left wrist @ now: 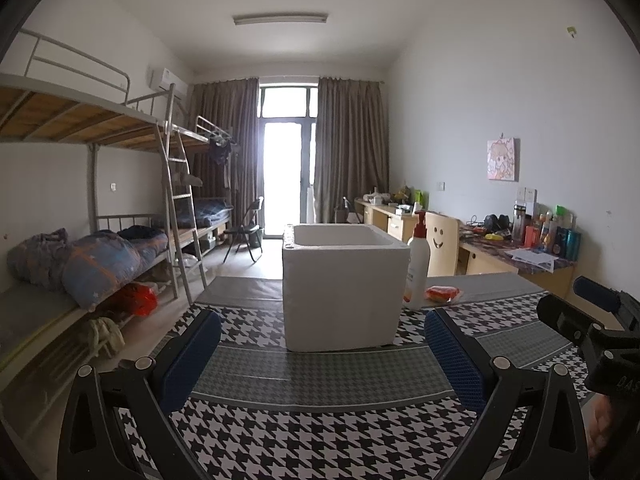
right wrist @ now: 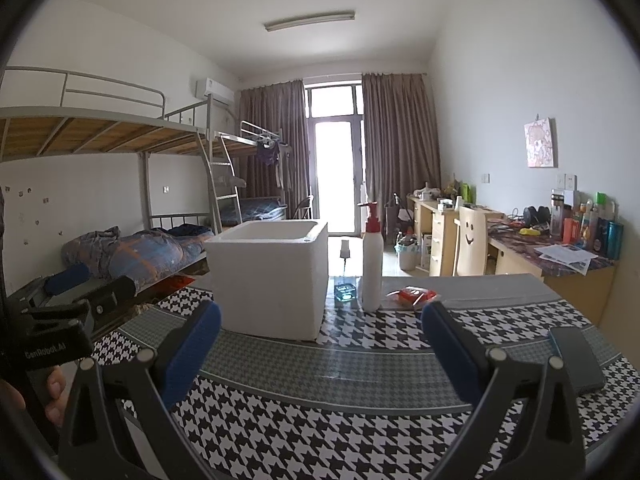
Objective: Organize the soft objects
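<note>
A white foam box with an open top stands on the houndstooth tablecloth; it also shows in the right wrist view. A small red-orange soft packet lies on the cloth right of the box, behind a white pump bottle. The right wrist view shows the packet and the bottle too. My left gripper is open and empty, facing the box from the near side. My right gripper is open and empty, facing the box and bottle.
A small blue glass jar sits between box and bottle. A dark phone lies on the cloth at the right. Bunk beds stand at the left, desks and a chair at the right.
</note>
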`<move>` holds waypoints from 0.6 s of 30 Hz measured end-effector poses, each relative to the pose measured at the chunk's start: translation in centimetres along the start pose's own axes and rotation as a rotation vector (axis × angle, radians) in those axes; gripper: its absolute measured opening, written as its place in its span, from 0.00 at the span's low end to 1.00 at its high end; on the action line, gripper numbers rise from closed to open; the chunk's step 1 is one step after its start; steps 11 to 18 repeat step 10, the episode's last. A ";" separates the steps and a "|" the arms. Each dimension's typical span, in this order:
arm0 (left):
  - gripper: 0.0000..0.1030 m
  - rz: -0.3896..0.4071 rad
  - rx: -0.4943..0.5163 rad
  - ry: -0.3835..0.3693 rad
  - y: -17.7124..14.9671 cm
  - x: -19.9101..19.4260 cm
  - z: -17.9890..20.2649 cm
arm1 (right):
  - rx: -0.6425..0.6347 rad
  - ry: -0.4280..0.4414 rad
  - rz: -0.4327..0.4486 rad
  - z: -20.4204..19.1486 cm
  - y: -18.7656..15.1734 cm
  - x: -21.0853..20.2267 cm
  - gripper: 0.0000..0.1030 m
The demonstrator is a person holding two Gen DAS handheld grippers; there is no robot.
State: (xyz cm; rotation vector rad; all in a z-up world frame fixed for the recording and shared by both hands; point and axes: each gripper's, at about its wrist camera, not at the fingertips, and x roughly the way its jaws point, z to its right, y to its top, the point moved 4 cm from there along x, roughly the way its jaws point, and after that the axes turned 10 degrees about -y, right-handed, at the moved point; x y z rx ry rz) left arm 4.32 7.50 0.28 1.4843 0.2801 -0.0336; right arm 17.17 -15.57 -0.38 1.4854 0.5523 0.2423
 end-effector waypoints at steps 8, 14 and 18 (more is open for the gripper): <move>0.99 -0.008 0.004 -0.008 -0.1 0.0 0.1 | 0.001 -0.001 -0.001 0.1 -0.2 0.2 0.99; 0.99 -0.006 0.004 -0.007 -0.1 0.0 0.1 | 0.001 -0.001 -0.003 0.0 -0.2 0.1 0.99; 0.99 -0.006 0.004 -0.007 -0.1 0.0 0.1 | 0.001 -0.001 -0.003 0.0 -0.2 0.1 0.99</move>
